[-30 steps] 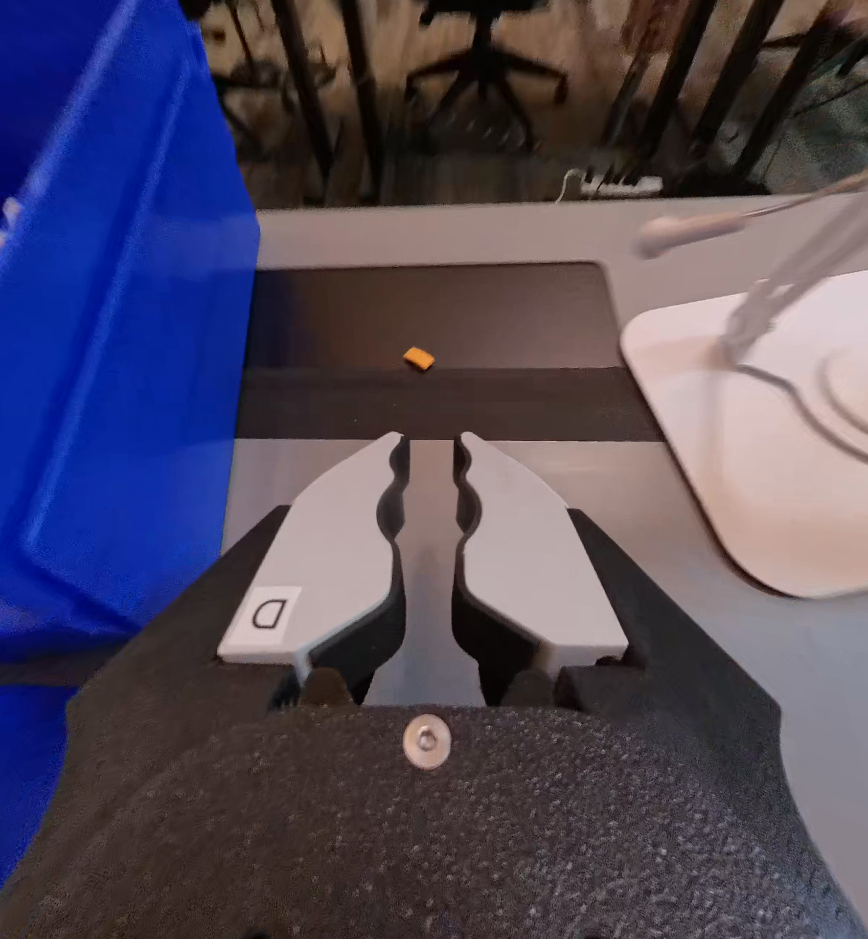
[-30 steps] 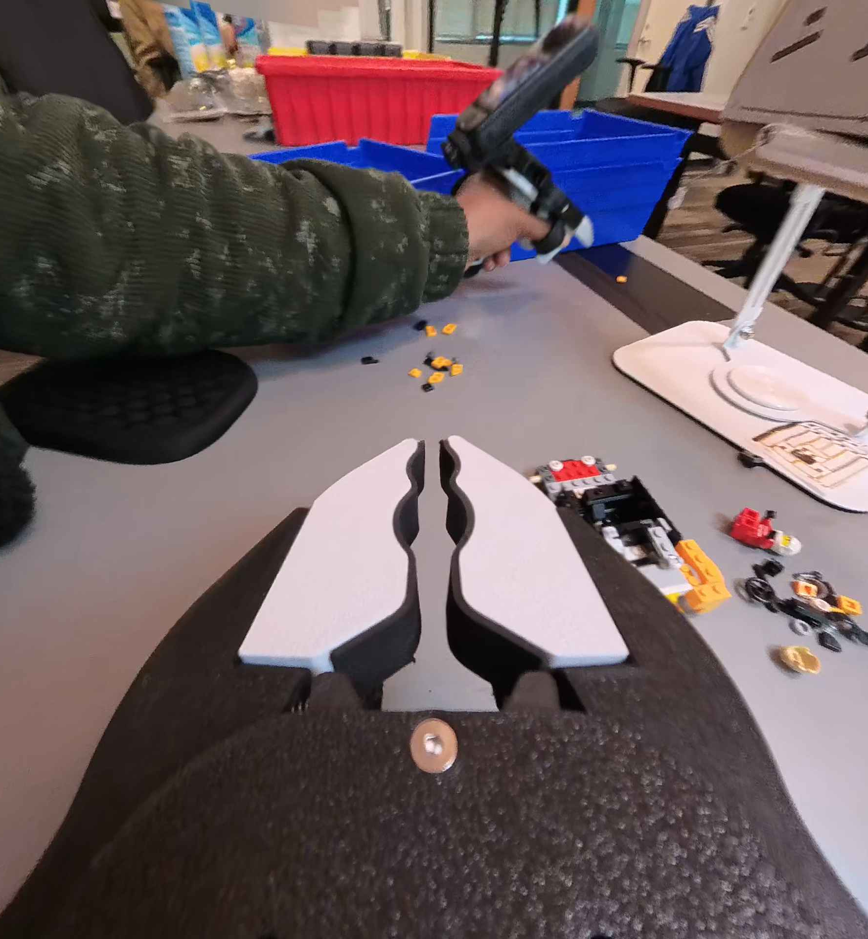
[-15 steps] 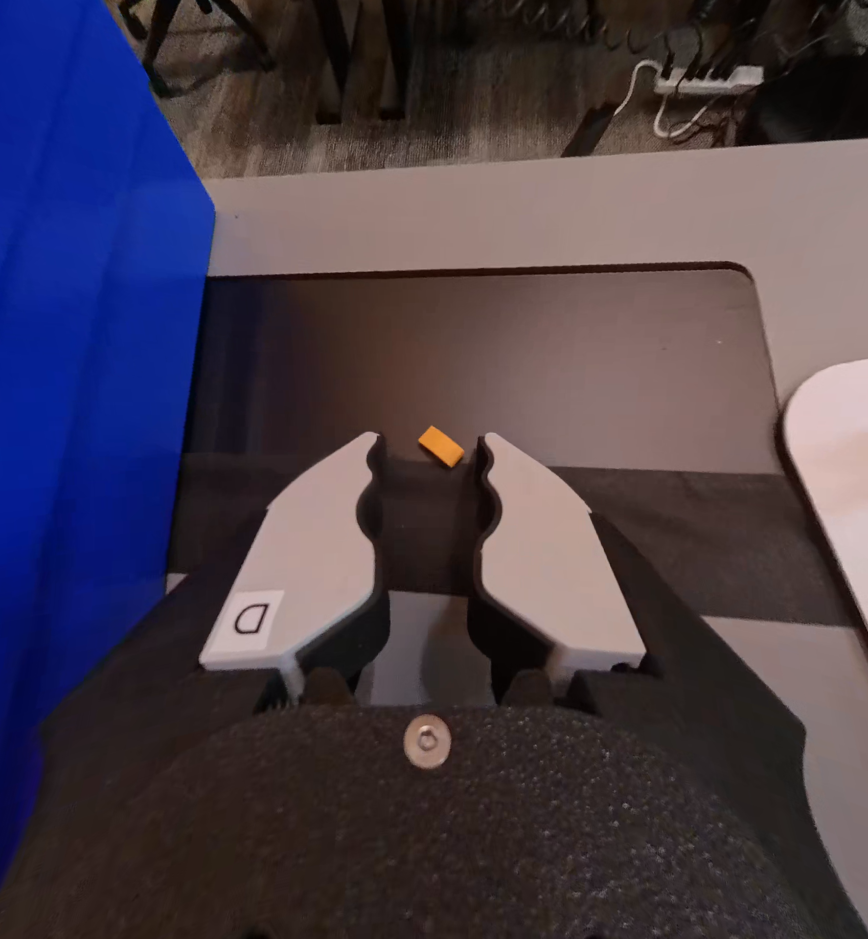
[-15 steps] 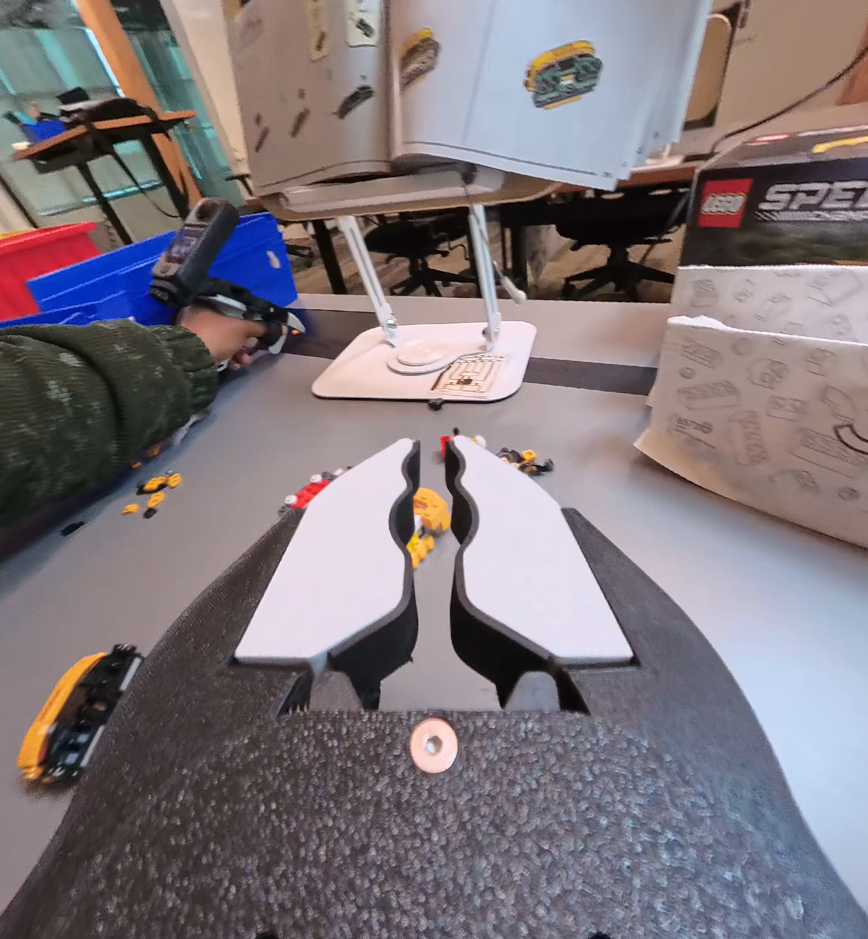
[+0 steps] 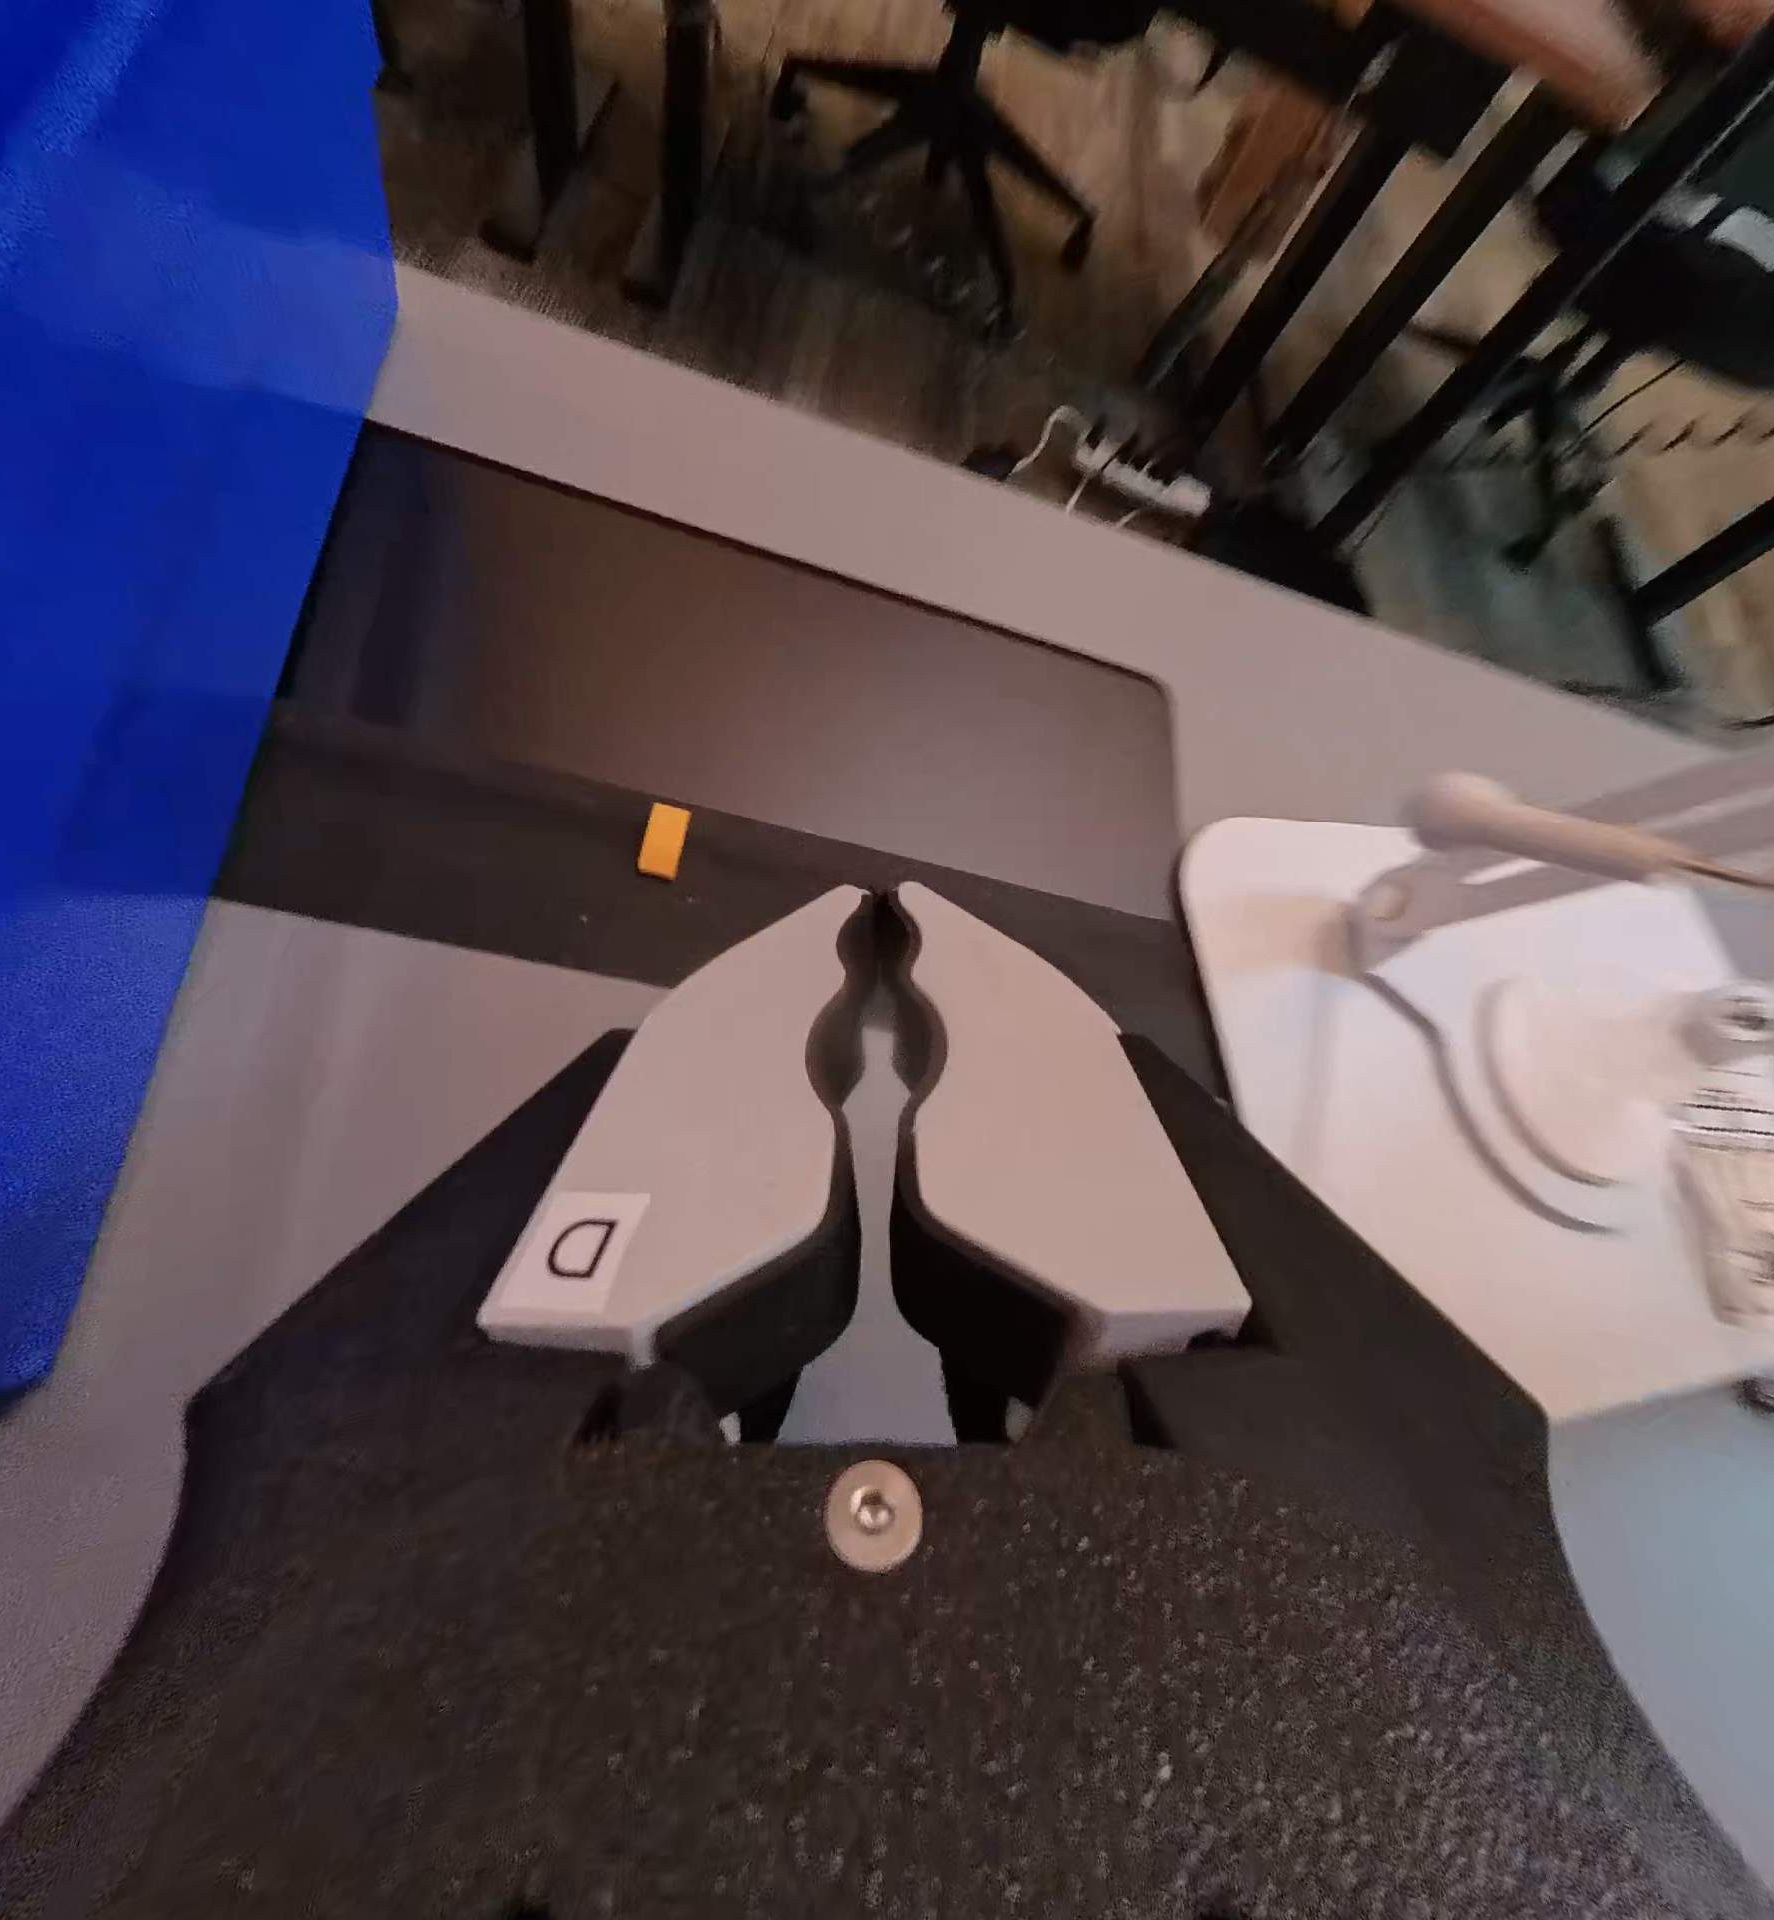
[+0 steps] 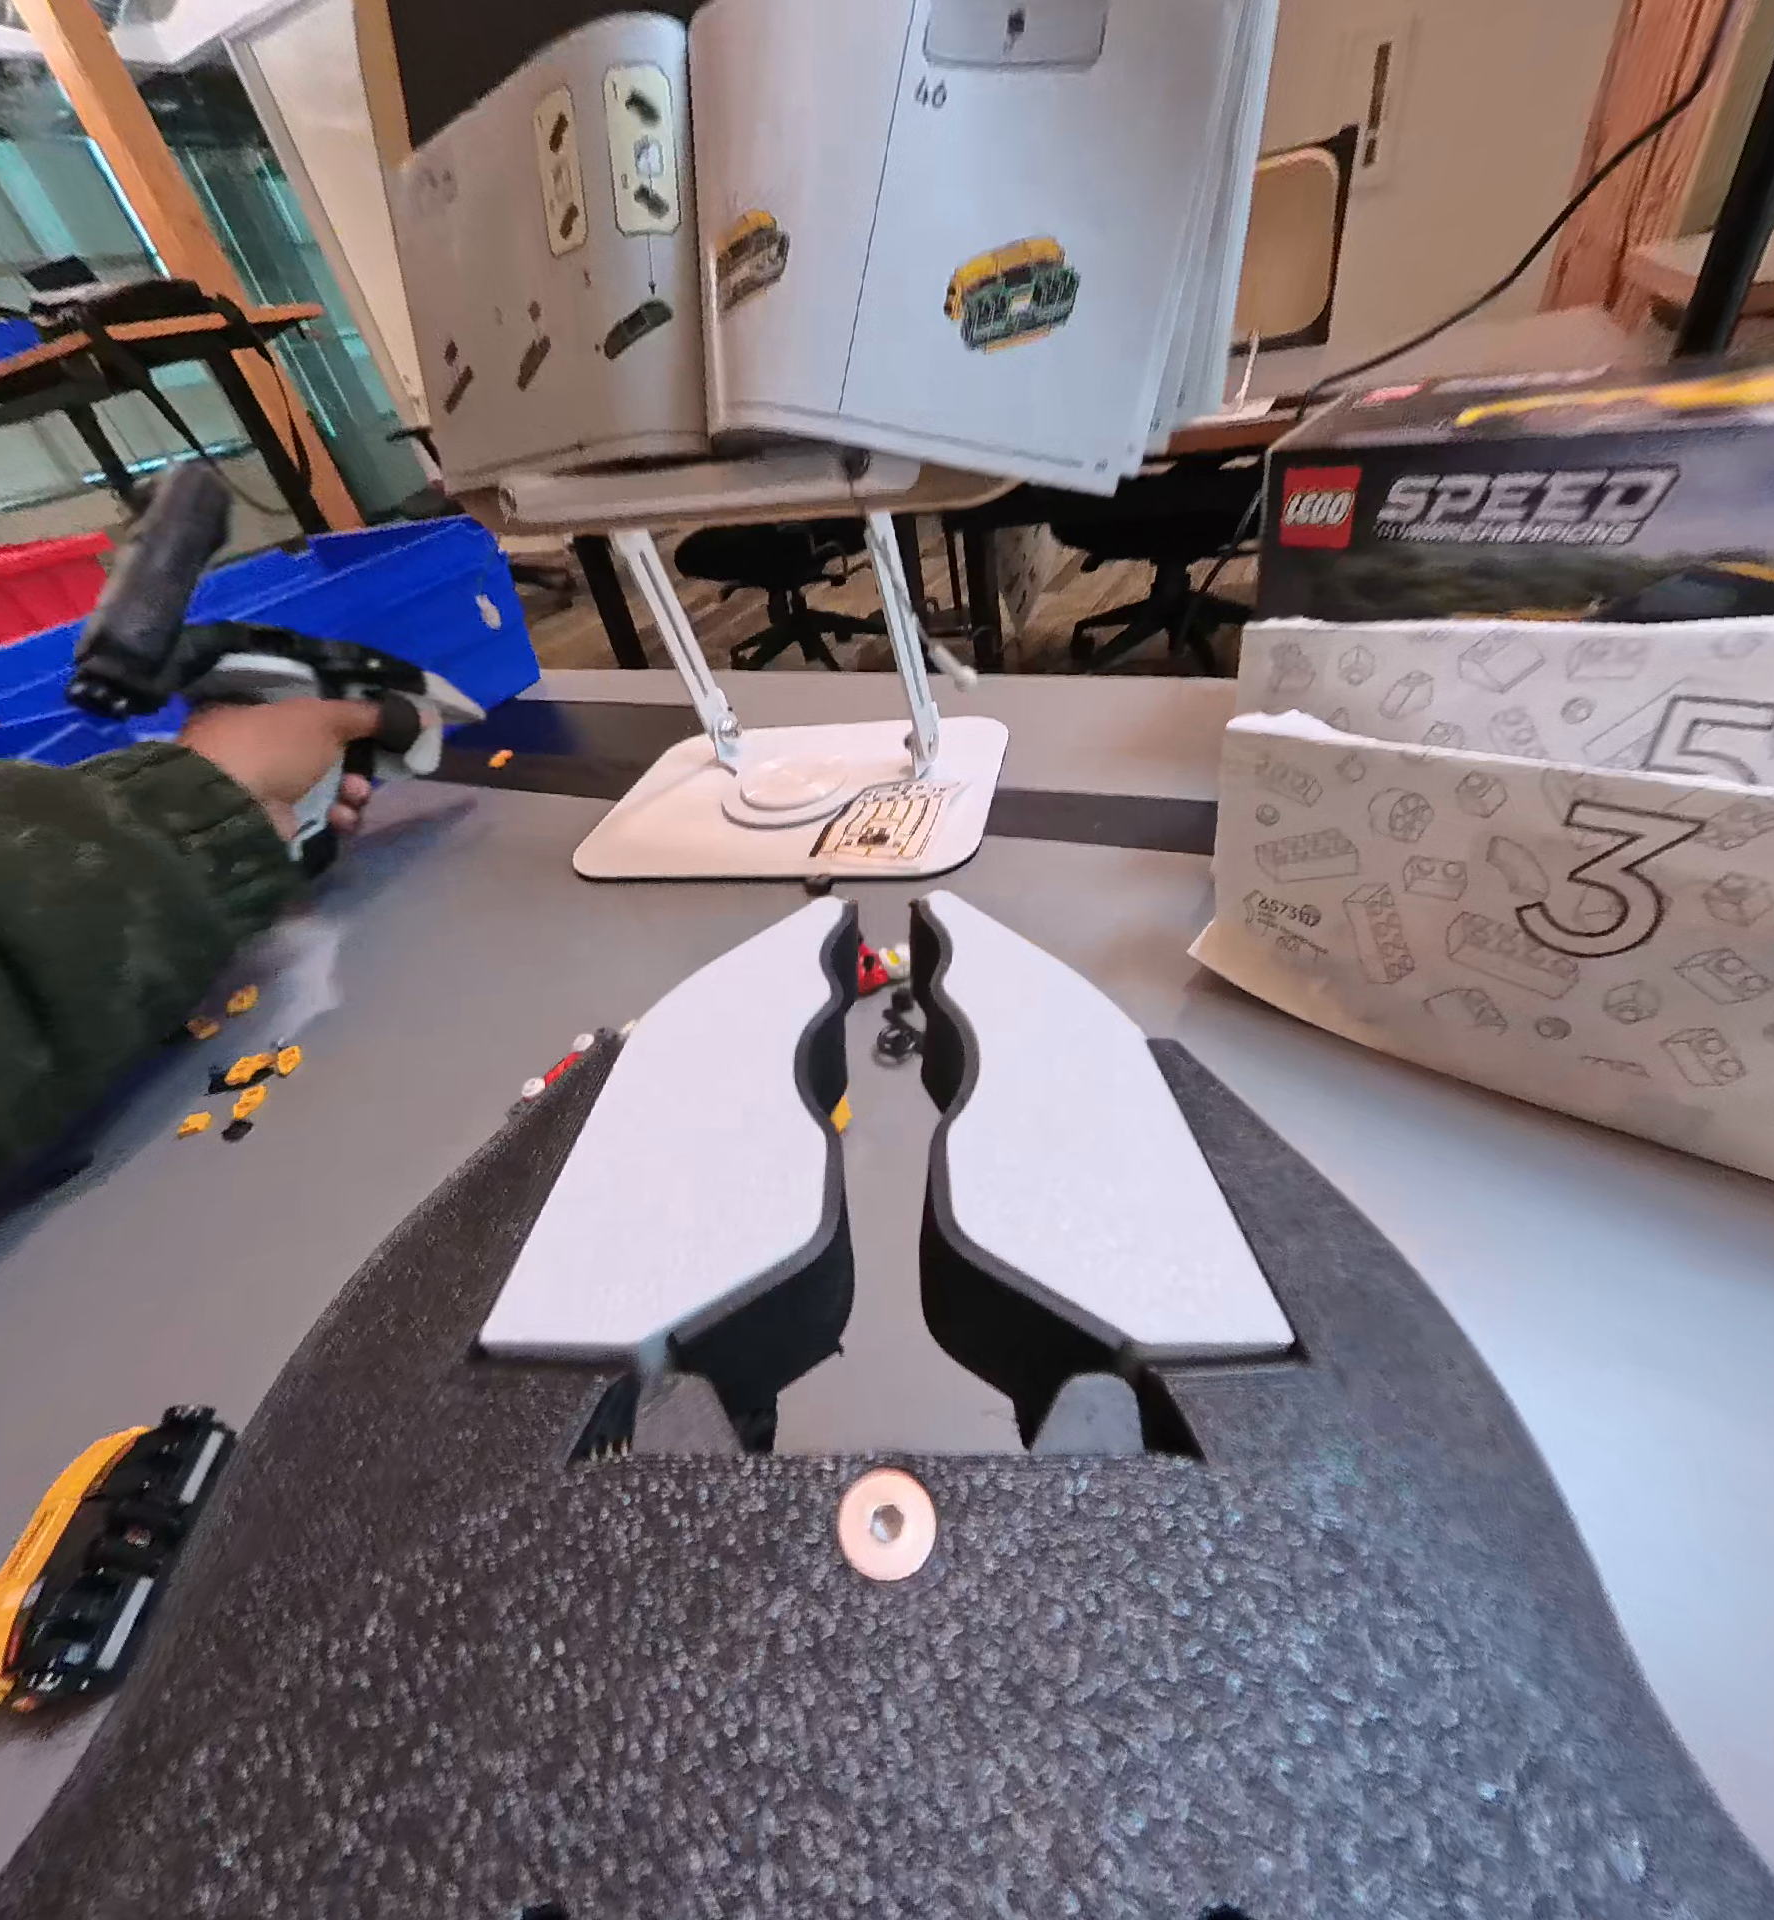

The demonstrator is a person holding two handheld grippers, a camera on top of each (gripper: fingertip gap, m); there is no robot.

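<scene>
The left gripper (image 5: pixel 881 896) has its tips closed together on nothing, over a dark strip (image 5: pixel 467 862) of the grey table (image 5: pixel 270 1049). A small orange tile (image 5: pixel 663 842) lies just left of the tips, beside a blue bin (image 5: pixel 114 520). It looks light, stiff and slippery, best pinched across its short edges.

The right gripper (image 6: pixel 881 914) stands slightly parted and empty above loose red and black pieces (image 6: pixel 888 987). Beyond stand an instruction booklet (image 6: pixel 810 260) on its stand, printed paper bags (image 6: pixel 1537 883) and a toy-set box (image 6: pixel 1548 520), all bearing writing.

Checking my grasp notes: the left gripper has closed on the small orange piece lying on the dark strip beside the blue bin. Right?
Not quite. In the left wrist view the left gripper is shut on nothing; the small orange piece lies apart on the dark strip, beside the blue bin.
</scene>
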